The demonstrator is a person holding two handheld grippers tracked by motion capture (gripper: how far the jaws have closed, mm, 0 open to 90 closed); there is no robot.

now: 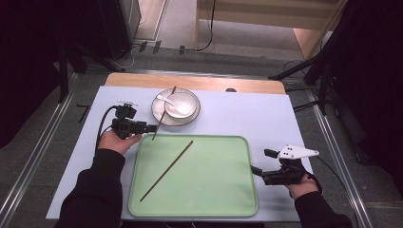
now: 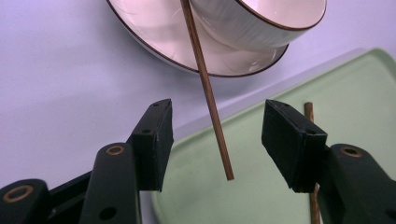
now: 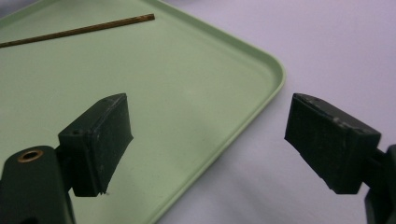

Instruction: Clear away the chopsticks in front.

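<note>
A brown chopstick (image 1: 164,114) leans on a white plate (image 1: 159,115) and bowl (image 1: 186,102), its low end over the tray's far left corner. In the left gripper view that chopstick (image 2: 205,84) runs down between the open jaws of my left gripper (image 2: 217,140), touching neither. A second chopstick (image 1: 167,170) lies slantwise on the green tray (image 1: 214,190). My right gripper (image 1: 263,161) stands open at the tray's right edge. In the right gripper view its jaws (image 3: 205,135) straddle the tray rim (image 3: 261,88) with nothing between them.
A white spoon (image 1: 172,105) rests in the bowl. A pale lavender mat (image 1: 266,118) covers the wooden table (image 1: 199,81). Metal rails and dark stands line both sides of the floor.
</note>
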